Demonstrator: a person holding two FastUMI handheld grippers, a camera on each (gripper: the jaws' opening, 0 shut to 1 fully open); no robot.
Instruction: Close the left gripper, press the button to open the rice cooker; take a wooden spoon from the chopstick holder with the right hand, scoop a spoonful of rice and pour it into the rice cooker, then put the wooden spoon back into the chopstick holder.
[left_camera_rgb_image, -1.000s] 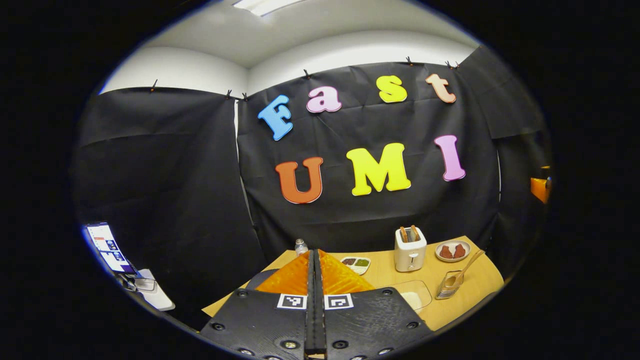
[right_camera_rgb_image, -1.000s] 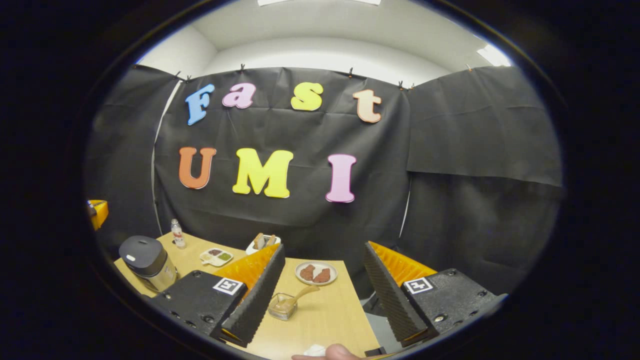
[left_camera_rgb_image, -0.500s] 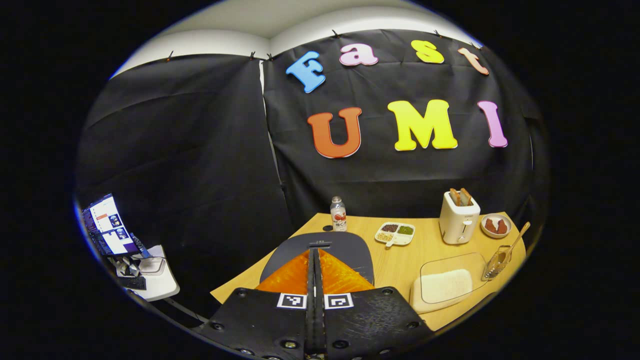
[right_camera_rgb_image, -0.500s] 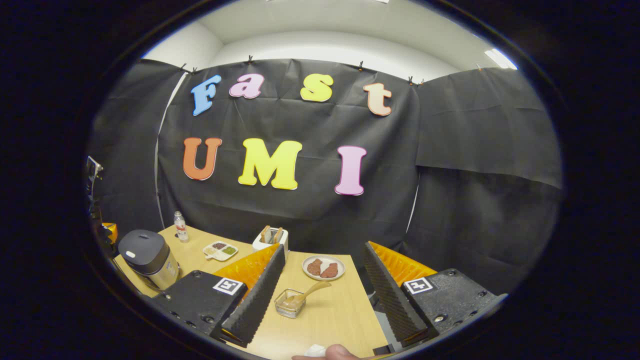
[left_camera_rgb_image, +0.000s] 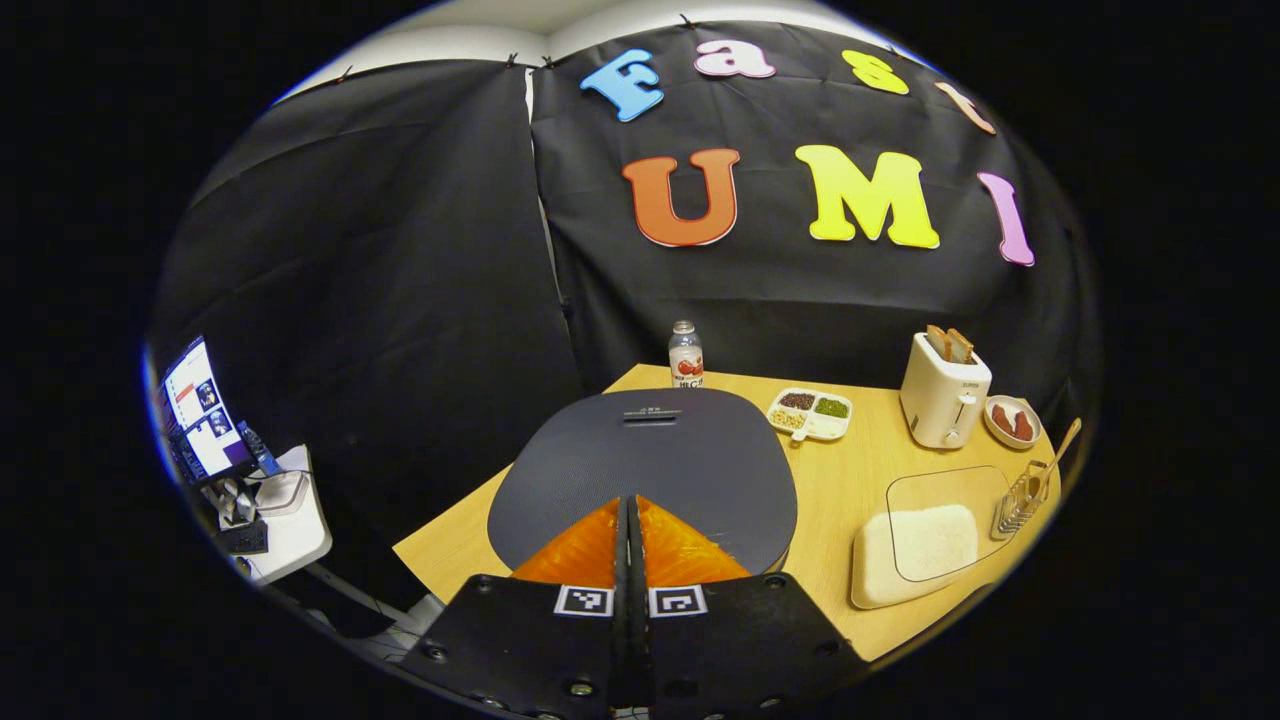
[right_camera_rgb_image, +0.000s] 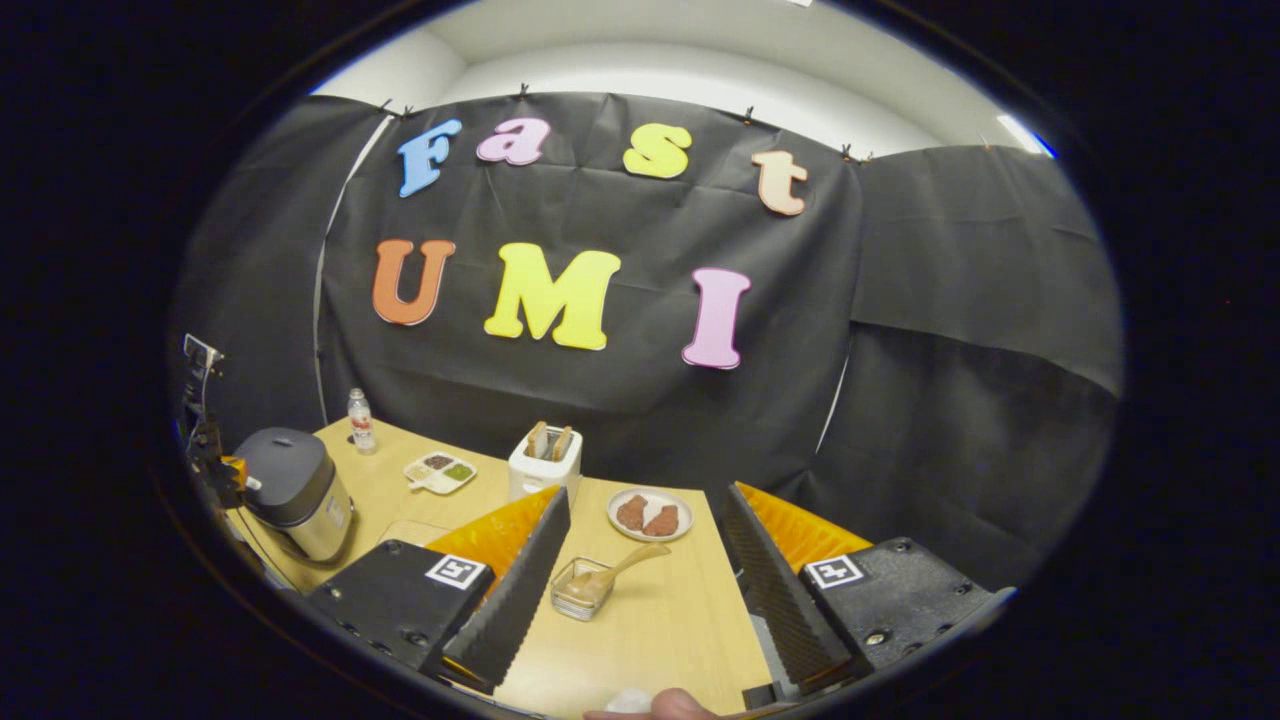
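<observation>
**Left gripper closing in on the cooker lid**

The left gripper (left_camera_rgb_image: 630, 520) is hanging just above the cooker (left_camera_rgb_image: 645, 465), its fingers pressed together with nothing between them — sensible, since a closed tip makes a single blunt point for pushing the button. The slot-like mark (left_camera_rgb_image: 650, 414) at the lid's far edge is probably that button, though it is too small to be sure. The lid is still down.

The right gripper (right_camera_rgb_image: 640, 560) is waiting with its fingers spread wide and empty, pointing at the holder (right_camera_rgb_image: 580, 588), where the spoon (right_camera_rgb_image: 618, 572) is leaning with its handle up and to the right — an easy grab. The rice (left_camera_rgb_image: 932, 540) is lying in a flat tray beside the cooker.

Compared with a second ago, the lid is filling far more of the left gripper view, so that gripper has been tilting down toward it; the right one has barely been shifting.
</observation>
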